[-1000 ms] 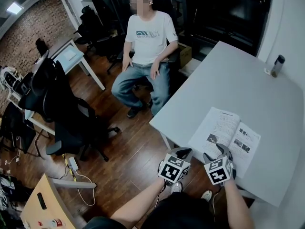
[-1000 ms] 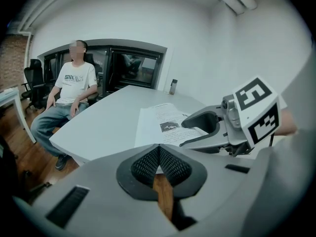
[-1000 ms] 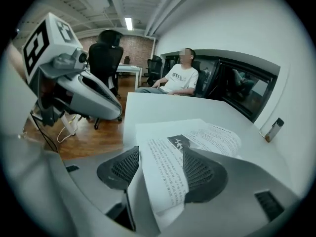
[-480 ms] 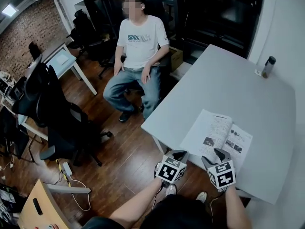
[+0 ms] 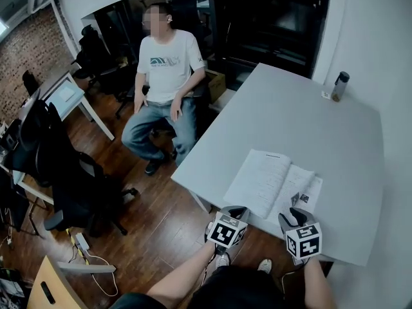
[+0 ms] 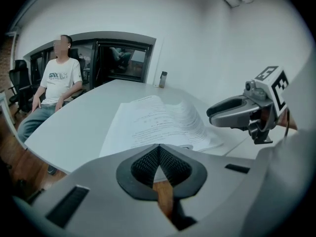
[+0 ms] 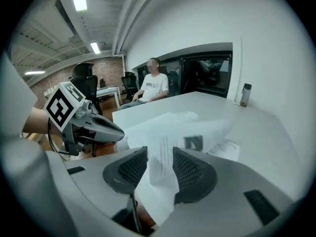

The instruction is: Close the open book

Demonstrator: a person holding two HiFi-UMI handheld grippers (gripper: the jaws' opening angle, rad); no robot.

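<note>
The open book lies on the grey table near its front edge. Its right-hand pages are lifted and curl over toward the left page. My right gripper is at the book's near right corner. Its jaws are closing, and the raised pages stand between its pads without being clamped. My left gripper is shut and empty. It hovers just off the table's front edge, in front of the book's left page, and shows in its own view with bare pads.
A dark bottle stands at the table's far right corner. A seated person faces the table from the far left. Black office chairs and a small white desk stand on the wooden floor at left.
The book's right-hand pages have risen and swung leftward, hiding most of the printed right page. My right gripper has pulled toward the table's near edge and rolled. The left gripper shifted slightly.
</note>
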